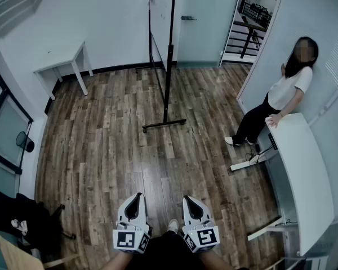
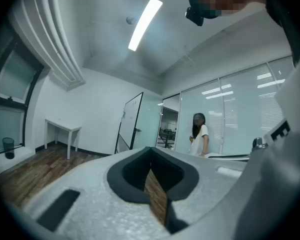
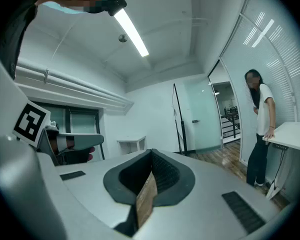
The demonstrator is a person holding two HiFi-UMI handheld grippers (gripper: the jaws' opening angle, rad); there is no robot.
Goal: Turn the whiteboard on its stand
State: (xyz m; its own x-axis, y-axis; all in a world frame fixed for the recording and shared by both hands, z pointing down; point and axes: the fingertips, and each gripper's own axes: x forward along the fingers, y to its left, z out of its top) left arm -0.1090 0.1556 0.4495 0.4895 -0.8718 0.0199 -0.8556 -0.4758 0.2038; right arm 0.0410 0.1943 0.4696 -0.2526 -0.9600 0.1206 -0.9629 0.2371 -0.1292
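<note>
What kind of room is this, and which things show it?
Most likely an office or meeting room. A whiteboard stands on a floor stand, a small white table sits against the wall, a long white desk is at the side, and there is a glass wall with blinds.

Open floor [image 1: 118,151] ahead to whiteboard [image 1: 160,10]; person [image 1: 281,94], desk [image 1: 301,173] crowd right; table [image 1: 62,63] far left.

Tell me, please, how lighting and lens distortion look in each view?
Head view: even, soft light; the fisheye bows the walls, and the whiteboard shows nearly edge-on. Left gripper view: the ceiling strip light blows out; black vignette at the corners. Right gripper view: the ceiling strip light glares too, and the blinds curve.
</note>
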